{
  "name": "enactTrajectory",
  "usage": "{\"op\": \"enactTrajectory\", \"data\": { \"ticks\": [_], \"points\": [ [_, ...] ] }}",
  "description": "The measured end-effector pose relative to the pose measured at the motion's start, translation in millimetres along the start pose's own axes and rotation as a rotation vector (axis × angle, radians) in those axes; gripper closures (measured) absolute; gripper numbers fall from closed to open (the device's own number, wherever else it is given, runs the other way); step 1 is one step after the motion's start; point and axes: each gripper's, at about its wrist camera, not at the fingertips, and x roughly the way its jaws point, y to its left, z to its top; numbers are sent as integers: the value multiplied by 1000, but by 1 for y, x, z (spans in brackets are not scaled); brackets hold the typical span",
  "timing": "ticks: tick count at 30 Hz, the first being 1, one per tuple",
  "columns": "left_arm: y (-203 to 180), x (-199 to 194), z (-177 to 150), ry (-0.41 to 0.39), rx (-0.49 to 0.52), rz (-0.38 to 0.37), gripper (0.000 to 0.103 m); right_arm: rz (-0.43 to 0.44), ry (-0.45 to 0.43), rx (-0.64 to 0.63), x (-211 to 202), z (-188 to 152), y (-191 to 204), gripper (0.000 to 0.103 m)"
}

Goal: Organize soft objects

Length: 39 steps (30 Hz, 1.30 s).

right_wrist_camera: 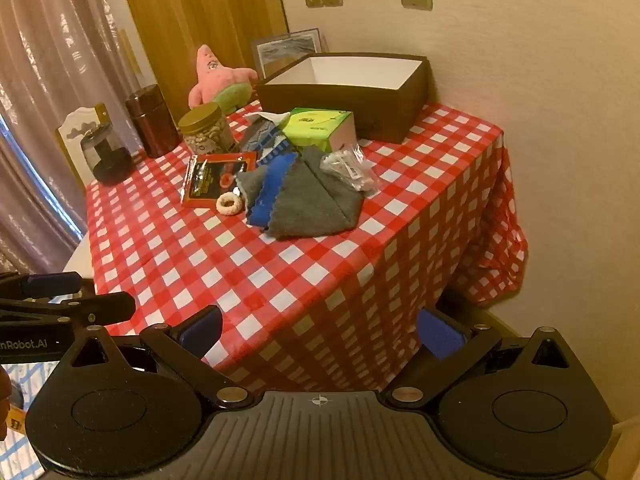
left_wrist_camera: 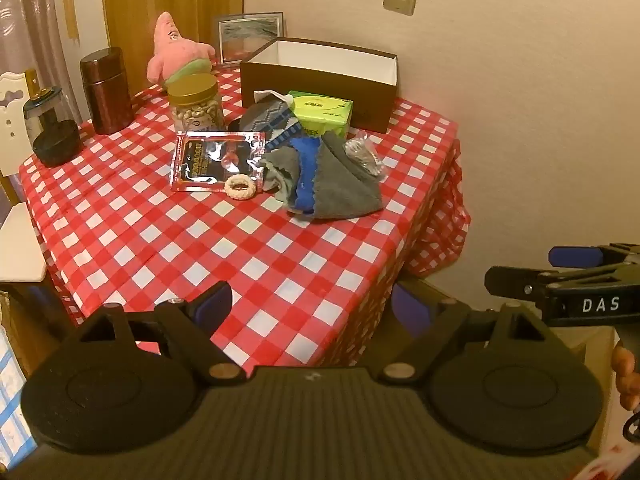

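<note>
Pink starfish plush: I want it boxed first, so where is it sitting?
The pink starfish plush sits at the table's far left, in both views, behind the nut jar and left of the open brown box.

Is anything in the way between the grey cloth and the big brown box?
Yes. The green tissue box stands between the grey cloth and the brown box, and a crinkly clear packet lies at the cloth's far edge. The cloth would probably need lifting over them.
</note>
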Motion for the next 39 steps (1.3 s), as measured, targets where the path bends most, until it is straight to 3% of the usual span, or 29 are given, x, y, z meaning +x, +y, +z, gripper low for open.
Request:
{"op": "enactTrajectory", "data": {
  "ticks": [39],
  "points": [
    [0,0,0,1,1,4,17,-1,3,0,4,2,6,0]
  ]
}}
